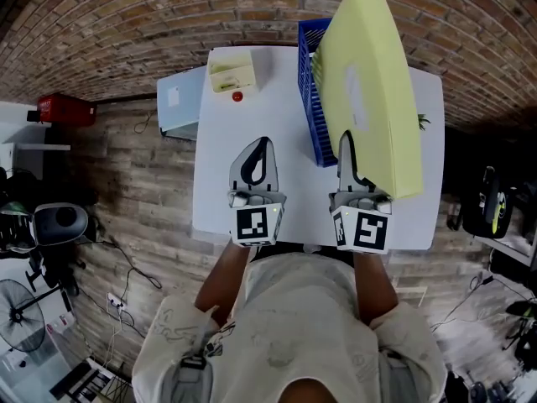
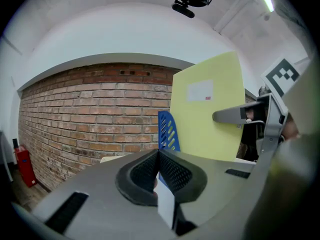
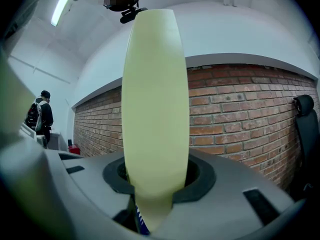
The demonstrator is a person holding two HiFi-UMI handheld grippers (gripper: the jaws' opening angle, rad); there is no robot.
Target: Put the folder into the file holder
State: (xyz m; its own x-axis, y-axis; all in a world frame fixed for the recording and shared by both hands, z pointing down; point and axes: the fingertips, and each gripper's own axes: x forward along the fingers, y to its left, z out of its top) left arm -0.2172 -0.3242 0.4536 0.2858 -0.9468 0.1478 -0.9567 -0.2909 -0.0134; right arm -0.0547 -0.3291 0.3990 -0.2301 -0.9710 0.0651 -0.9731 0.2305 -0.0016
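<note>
A pale yellow folder [image 1: 369,82] is lifted above the white table [image 1: 277,124], tilted, with a white label on its face. My right gripper [image 1: 346,145] is shut on the folder's near edge. In the right gripper view the folder [image 3: 156,109] rises edge-on from between the jaws. The blue file holder [image 1: 309,99] stands on the table just left of and below the folder; in the left gripper view the file holder [image 2: 167,131] shows beside the folder [image 2: 207,109]. My left gripper [image 1: 262,154] hovers over the table's middle, jaws together with nothing in them.
A cream box [image 1: 232,72] with a small red thing [image 1: 237,96] beside it sits at the table's far left corner. A grey cabinet [image 1: 178,102] stands left of the table. A brick wall [image 2: 90,119] rises beyond. A person [image 3: 39,115] stands far off at the left.
</note>
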